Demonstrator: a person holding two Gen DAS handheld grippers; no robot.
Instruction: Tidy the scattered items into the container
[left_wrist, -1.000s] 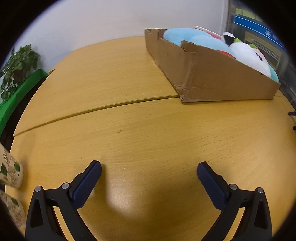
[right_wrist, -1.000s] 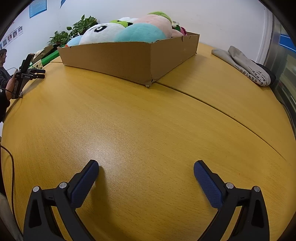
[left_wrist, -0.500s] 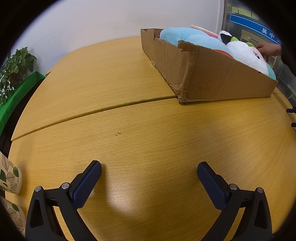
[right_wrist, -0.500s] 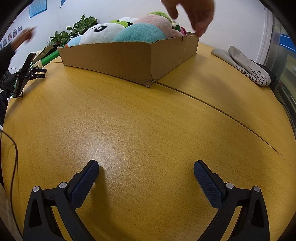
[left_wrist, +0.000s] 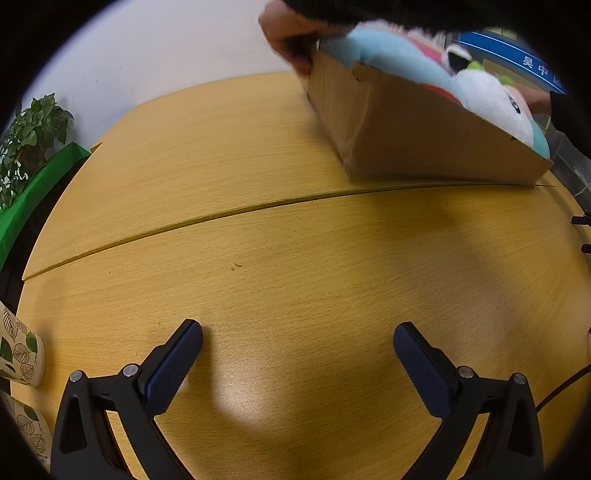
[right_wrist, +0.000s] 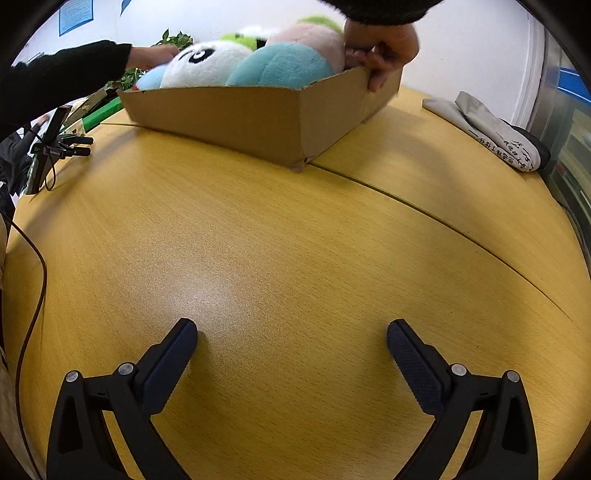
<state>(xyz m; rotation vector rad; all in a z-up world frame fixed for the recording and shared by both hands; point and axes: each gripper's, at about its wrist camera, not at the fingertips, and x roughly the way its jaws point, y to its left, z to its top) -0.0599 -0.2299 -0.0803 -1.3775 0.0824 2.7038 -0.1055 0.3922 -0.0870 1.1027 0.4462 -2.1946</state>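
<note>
The table (right_wrist: 280, 236) fills both views: yellow wood-grain laminate, smooth and slightly glossy, with a curved seam running across it. At its far side sits the cardboard box (right_wrist: 236, 118), a shallow tray of brown corrugated board with soft, dented corners, heaped above its rim with plush toys (right_wrist: 236, 62) in white, teal, pink and pale blue, round and fuzzy. Bare hands (right_wrist: 380, 55) grip its far rim and left end; not my tongs. Nothing scattered shows on the wood near me, so I judge the tidying finished or nearly so — the next move calls only for staying put, clear of the box. My left tongs (left_wrist: 297, 349) rest low over bare table, spread wide, gripping nothing. My right tongs (right_wrist: 291, 341) — the same, wide and empty. A folded grey cloth (right_wrist: 491, 133) lies far right; leaf-print paper cups (left_wrist: 18, 354) stand near left.
</note>
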